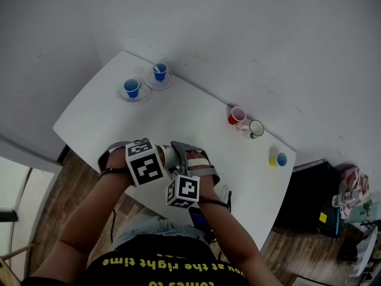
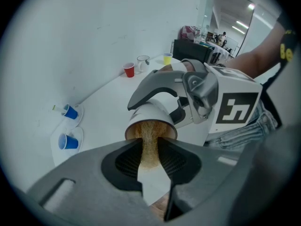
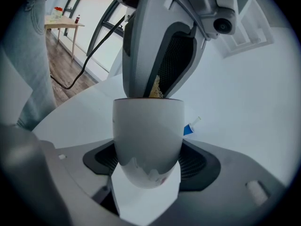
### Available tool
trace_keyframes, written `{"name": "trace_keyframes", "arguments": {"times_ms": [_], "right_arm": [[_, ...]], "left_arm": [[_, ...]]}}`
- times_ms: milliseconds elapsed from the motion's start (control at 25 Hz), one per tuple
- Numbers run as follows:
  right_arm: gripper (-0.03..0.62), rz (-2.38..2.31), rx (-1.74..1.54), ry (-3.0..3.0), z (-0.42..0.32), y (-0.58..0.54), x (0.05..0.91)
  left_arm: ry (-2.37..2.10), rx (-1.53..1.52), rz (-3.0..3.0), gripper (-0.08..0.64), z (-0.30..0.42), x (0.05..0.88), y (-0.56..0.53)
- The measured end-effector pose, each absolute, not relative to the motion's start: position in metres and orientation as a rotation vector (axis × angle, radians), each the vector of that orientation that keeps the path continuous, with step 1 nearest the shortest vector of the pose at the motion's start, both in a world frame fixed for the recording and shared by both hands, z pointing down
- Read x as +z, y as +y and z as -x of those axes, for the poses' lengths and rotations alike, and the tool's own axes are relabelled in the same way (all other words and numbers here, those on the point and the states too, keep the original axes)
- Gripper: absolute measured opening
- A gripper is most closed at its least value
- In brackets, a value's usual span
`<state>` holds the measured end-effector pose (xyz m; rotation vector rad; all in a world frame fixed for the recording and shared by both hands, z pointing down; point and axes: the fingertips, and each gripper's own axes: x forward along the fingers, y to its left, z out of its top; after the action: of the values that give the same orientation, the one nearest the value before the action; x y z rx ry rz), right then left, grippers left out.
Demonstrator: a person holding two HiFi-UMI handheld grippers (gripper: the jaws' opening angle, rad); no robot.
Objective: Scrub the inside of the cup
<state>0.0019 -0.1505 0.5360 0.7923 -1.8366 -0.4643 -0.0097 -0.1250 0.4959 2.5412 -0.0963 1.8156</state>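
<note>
My right gripper [image 3: 148, 169] is shut on a white cup [image 3: 148, 135] and holds it by its sides, mouth turned toward the left gripper. A tan scrub pad [image 2: 149, 147] is pinched between the left gripper's [image 2: 150, 150] jaws. The pad's far end reaches into the cup's mouth [image 2: 150, 125]. In the right gripper view the pad [image 3: 156, 87] shows just above the rim, between the left gripper's fingers [image 3: 141, 55]. In the head view both grippers [image 1: 144, 162] [image 1: 184, 190] meet over the table's near edge, and the cup [image 1: 168, 155] is mostly hidden between them.
On the white table [image 1: 196, 118] stand two blue cups on saucers [image 1: 131, 89] [image 1: 160, 72] at the far left. A red cup [image 1: 236, 115], a white mug [image 1: 255, 128] and a yellow cup [image 1: 274, 159] line the wall side. A dark cabinet [image 1: 309, 195] stands at the right.
</note>
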Motion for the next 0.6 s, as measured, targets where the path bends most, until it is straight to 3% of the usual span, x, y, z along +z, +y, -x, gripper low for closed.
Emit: {"name": "trace_keyframes", "arguments": {"times_ms": [600], "right_arm": [[0.383,-0.773,-0.448,-1.829,0.0018,-0.1514,0.5375]], "left_arm": [[0.008,1.792,-2.534,0.1,0.0037,0.496,-0.1178]]}}
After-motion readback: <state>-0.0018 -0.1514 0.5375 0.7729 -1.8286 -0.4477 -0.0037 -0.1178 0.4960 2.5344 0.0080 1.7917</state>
